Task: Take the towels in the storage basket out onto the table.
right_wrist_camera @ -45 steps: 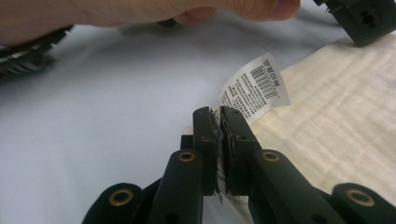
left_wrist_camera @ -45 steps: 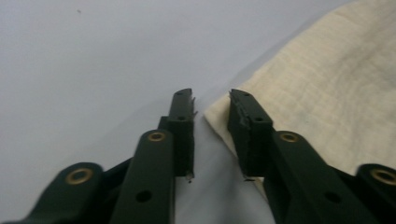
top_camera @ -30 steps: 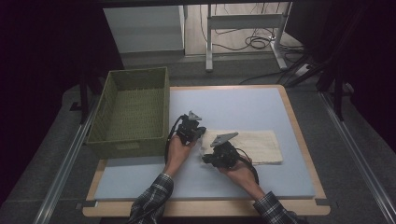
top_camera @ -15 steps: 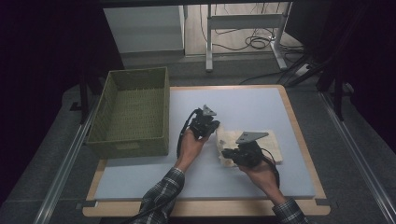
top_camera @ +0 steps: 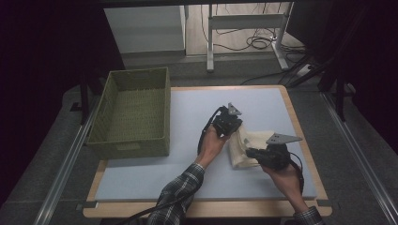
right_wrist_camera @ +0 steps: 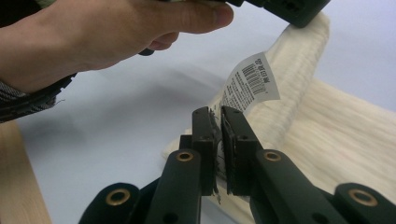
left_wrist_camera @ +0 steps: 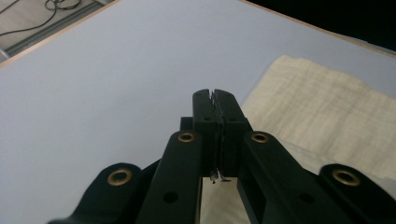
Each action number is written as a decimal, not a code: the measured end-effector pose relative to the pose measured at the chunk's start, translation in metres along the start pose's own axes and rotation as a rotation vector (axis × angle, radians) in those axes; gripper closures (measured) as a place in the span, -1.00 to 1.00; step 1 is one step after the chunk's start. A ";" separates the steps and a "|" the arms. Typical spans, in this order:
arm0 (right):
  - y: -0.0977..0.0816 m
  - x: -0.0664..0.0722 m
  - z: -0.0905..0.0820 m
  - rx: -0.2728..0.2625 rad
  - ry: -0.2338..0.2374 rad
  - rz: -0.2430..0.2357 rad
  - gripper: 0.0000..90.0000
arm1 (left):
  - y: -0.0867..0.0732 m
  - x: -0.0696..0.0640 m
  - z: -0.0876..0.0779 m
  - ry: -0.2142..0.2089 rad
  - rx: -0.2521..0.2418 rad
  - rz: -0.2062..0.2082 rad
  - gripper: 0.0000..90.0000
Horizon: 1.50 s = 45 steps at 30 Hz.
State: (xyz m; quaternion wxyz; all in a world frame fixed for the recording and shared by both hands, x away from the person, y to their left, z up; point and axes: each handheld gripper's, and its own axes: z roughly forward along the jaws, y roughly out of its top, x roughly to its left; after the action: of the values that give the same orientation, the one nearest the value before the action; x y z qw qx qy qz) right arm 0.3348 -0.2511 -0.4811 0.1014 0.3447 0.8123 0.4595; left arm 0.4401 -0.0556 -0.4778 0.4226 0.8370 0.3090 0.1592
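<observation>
A cream cloth [top_camera: 245, 146] lies folded on the blue-grey mat [top_camera: 187, 164], right of centre. My left gripper [top_camera: 236, 125] is shut on the cloth's far corner and lifts it; in the left gripper view the shut jaws [left_wrist_camera: 215, 99] stand above the cloth [left_wrist_camera: 322, 112]. At the near edge of the fold, my right gripper [top_camera: 248, 153] is shut on the cloth. In the right gripper view its jaws [right_wrist_camera: 219, 116] pinch the cloth [right_wrist_camera: 327, 135] beside a white barcode label [right_wrist_camera: 250, 81]. The raised corner runs up to the left gripper [right_wrist_camera: 289, 9] held by a hand [right_wrist_camera: 116, 32].
A green woven basket [top_camera: 126, 146] stands on the table's left side. The mat sits on a wooden table with an edge [top_camera: 305, 140] close to the right of the cloth. A white stand and cables [top_camera: 253, 42] are on the floor beyond the table.
Both grippers have moved to the right with the cloth's left edge, folding it over itself. The cloth now covers a shorter patch of the mat.
</observation>
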 end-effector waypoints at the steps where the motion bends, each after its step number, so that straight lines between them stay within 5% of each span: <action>1: -0.001 -0.002 -0.003 -0.002 -0.007 0.007 0.87 | 0.002 -0.002 0.003 -0.006 0.005 0.007 0.97; 14: -0.025 -0.030 -0.036 -0.012 -0.088 0.071 0.86 | 0.028 -0.031 0.043 -0.058 0.021 0.063 0.97; 23: -0.039 -0.044 -0.041 0.003 -0.132 0.097 0.85 | 0.034 -0.044 0.067 -0.073 0.042 0.070 0.93; 28: -0.042 -0.050 -0.048 -0.003 -0.170 0.097 0.77 | 0.037 -0.045 0.063 -0.072 0.018 0.063 0.47; 34: -0.051 -0.063 -0.065 0.004 -0.244 0.126 0.62 | 0.032 -0.041 0.051 -0.054 0.014 0.050 0.26; 40: -0.069 -0.081 -0.088 0.039 -0.338 0.176 0.41 | 0.014 -0.029 0.037 -0.035 0.042 0.035 -0.02; 45: -0.077 -0.090 -0.107 0.042 -0.365 0.206 0.41 | -0.007 -0.017 0.023 -0.017 0.073 0.008 -0.23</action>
State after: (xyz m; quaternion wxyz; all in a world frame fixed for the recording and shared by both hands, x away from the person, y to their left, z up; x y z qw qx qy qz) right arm 0.3134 -0.4086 -0.4980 0.1924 0.5053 0.7504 0.3802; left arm 0.4371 -0.0775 -0.4970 0.3939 0.8543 0.3079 0.1425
